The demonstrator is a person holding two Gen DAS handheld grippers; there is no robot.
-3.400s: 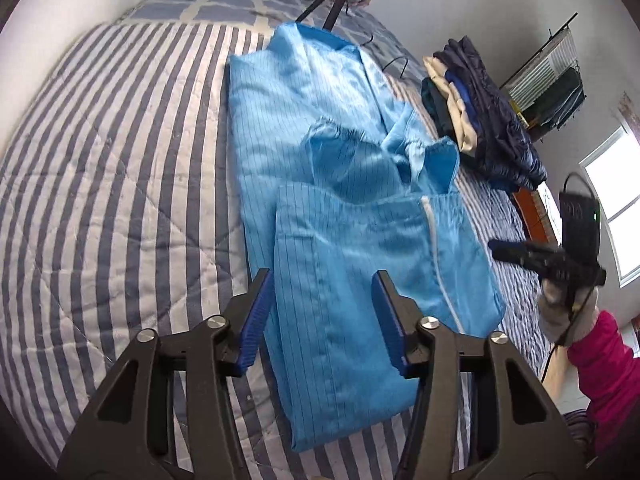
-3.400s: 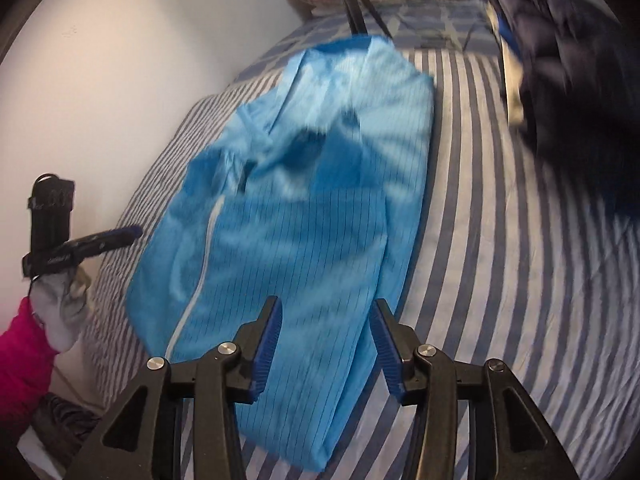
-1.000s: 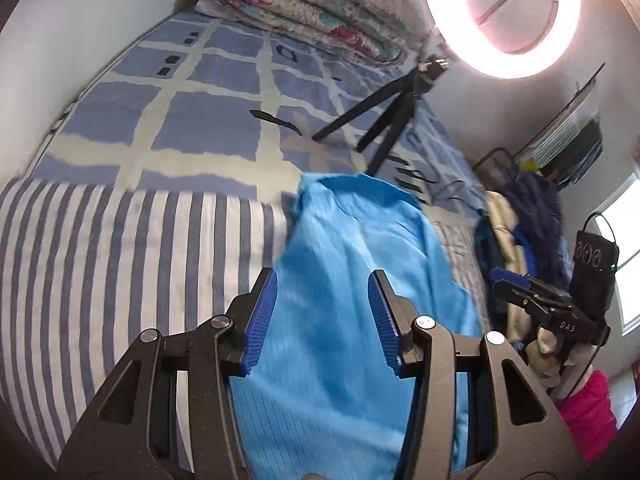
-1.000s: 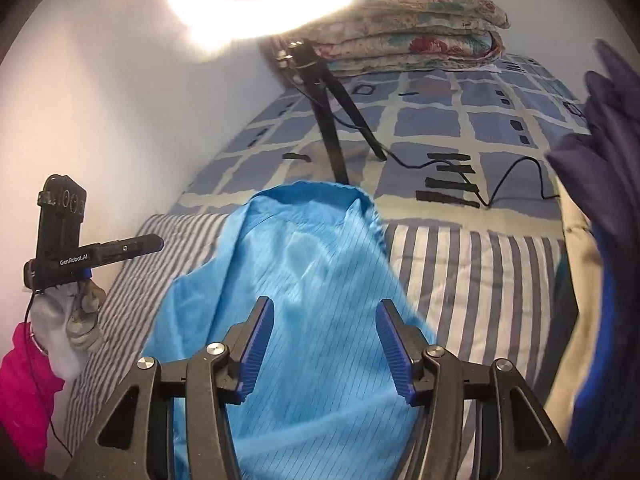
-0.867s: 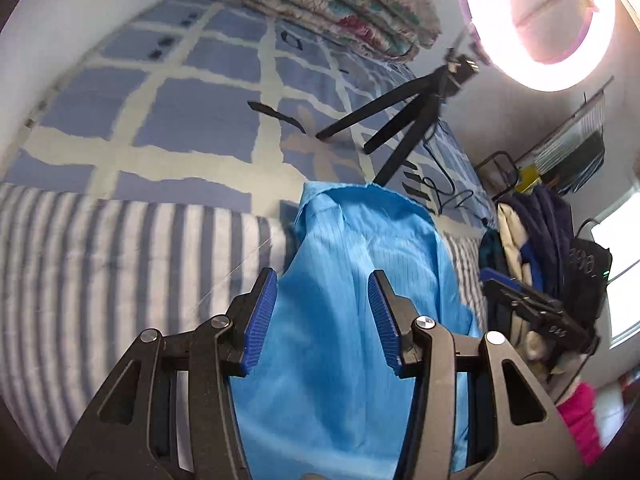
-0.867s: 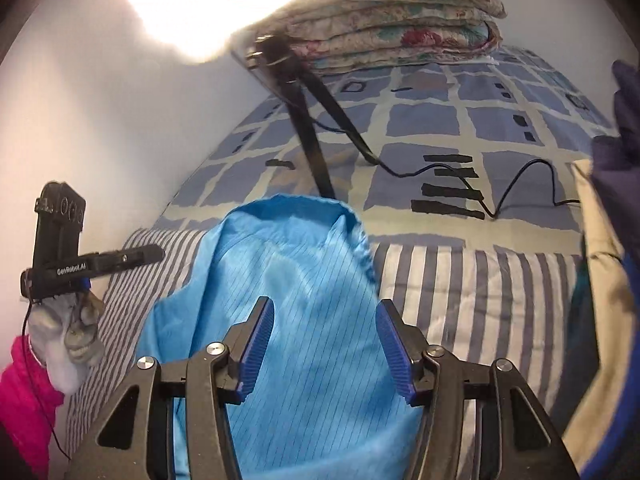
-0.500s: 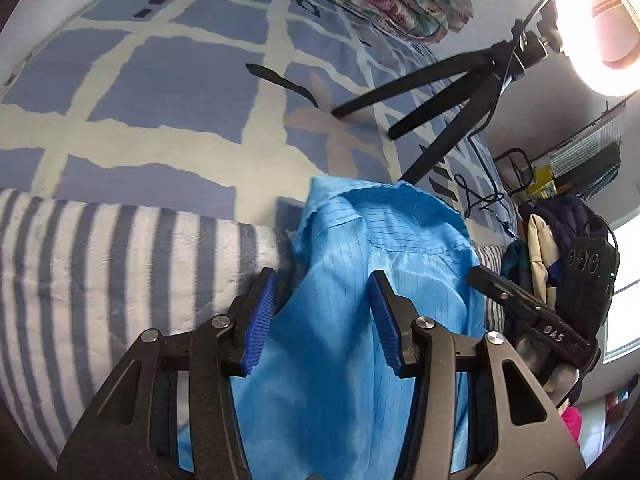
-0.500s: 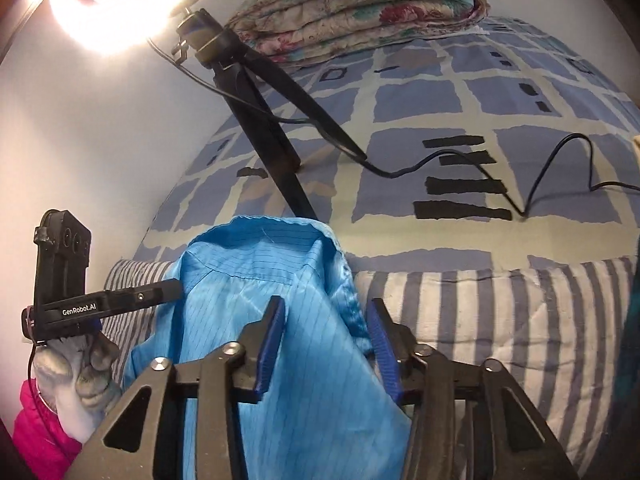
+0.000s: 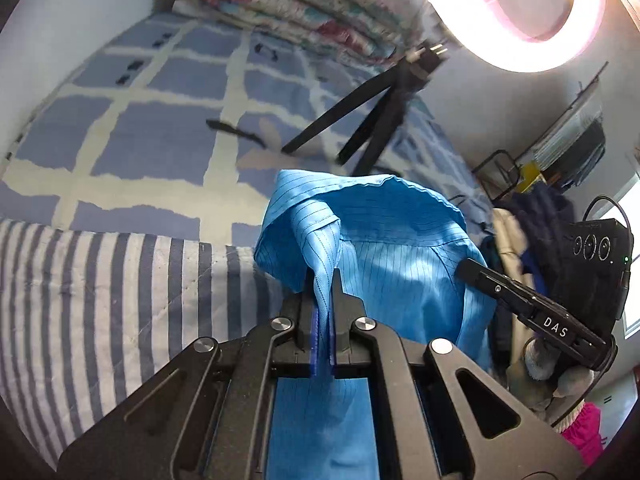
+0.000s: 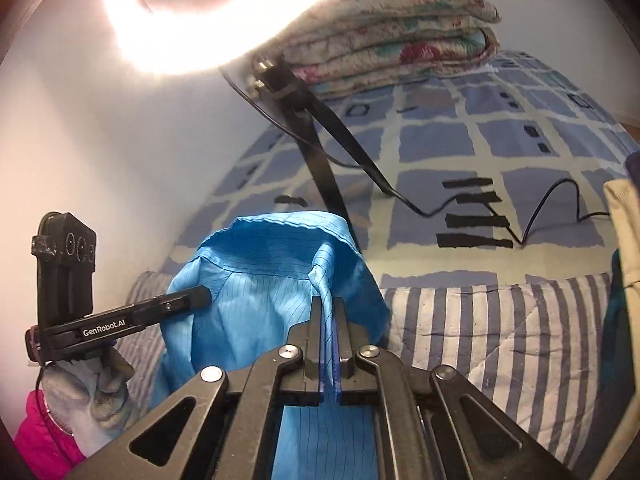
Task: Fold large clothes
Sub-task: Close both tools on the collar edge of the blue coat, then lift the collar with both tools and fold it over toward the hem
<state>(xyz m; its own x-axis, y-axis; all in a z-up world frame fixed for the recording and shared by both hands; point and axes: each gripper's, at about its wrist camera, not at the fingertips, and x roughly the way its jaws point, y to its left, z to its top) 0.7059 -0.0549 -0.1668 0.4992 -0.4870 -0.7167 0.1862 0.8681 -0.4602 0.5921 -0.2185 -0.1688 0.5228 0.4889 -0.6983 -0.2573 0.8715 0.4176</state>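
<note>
A bright blue pinstriped garment [image 9: 384, 256] lies on the striped bed cover, its far end raised off the bed. My left gripper [image 9: 323, 280] is shut on the left corner of that end. My right gripper [image 10: 329, 308] is shut on the right corner of the same end [image 10: 276, 280]. The right gripper also shows in the left wrist view [image 9: 472, 270], touching the cloth's right edge. The left gripper shows in the right wrist view [image 10: 200, 296], at the cloth's left edge. The rest of the garment runs under the grippers, hidden.
A black tripod [image 9: 372, 120] with a lit ring light [image 9: 516, 12] stands on the checked blanket [image 9: 152, 136] just beyond the garment. Folded floral quilts [image 10: 396, 52] lie at the bed head. A cable [image 10: 552, 200] crosses the blanket. A pile of dark clothes [image 9: 532, 220] sits at right.
Both grippers moved to the garment's far end and closed on its two corners. That edge is now pinched and lifted off the bed.
</note>
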